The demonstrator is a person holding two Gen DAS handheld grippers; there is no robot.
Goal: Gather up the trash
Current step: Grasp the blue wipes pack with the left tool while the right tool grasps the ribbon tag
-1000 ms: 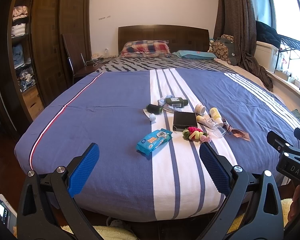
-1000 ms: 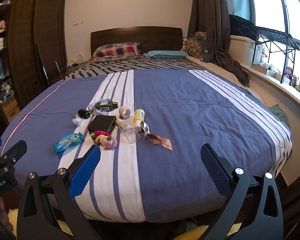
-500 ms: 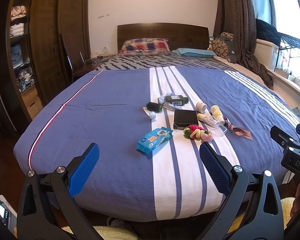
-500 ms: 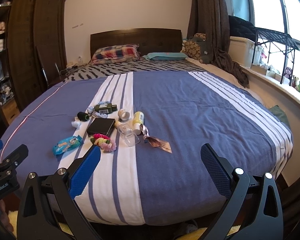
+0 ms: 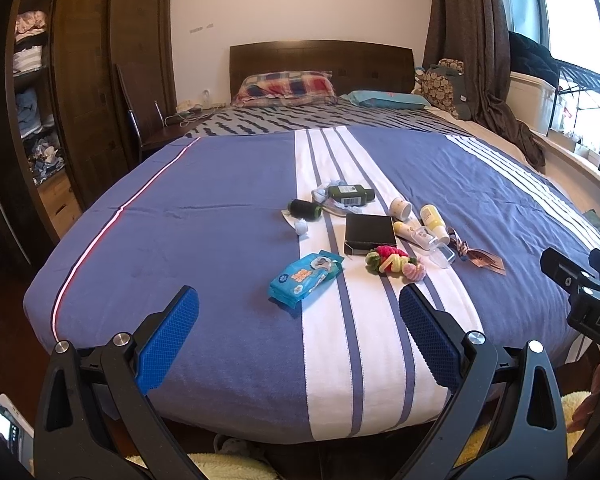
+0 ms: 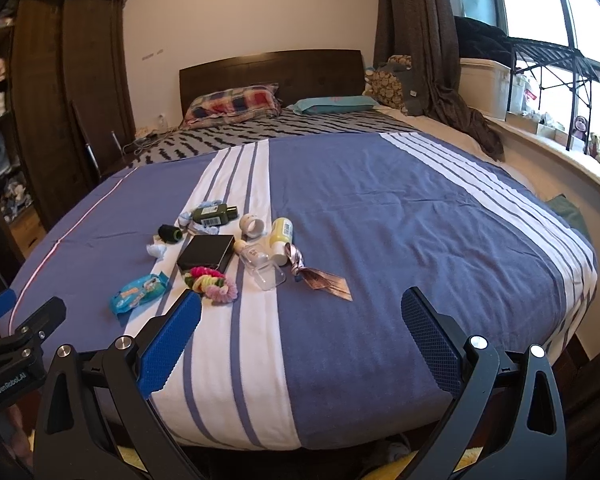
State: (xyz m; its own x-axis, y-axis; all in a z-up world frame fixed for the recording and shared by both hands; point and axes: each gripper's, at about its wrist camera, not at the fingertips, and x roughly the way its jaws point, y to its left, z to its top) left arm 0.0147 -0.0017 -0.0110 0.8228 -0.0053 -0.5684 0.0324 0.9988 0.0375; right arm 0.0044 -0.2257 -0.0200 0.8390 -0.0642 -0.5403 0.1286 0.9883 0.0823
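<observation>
A cluster of small items lies on the blue and white striped bedspread (image 5: 204,240): a blue wipes packet (image 5: 305,277), a black box (image 5: 369,232), colourful hair ties (image 5: 392,261), a green bottle (image 5: 350,195), a dark thread spool (image 5: 303,210), small cream bottles (image 5: 432,222), a crumpled brown wrapper (image 5: 480,255) and a crumpled tissue (image 5: 301,227). My left gripper (image 5: 298,330) is open and empty, near the foot of the bed. My right gripper (image 6: 300,336) is open and empty, to the right of the cluster; the wrapper (image 6: 324,280) and wipes packet (image 6: 140,291) show there.
Pillows (image 5: 288,89) and a wooden headboard (image 5: 320,60) are at the far end. A dark wardrobe (image 5: 100,80) with open shelves stands left. A curtain (image 6: 420,40), storage boxes and a window ledge (image 6: 560,156) run along the right.
Both grippers have drifted slightly; the bed and items shift a little in view. Both stay open and empty.
</observation>
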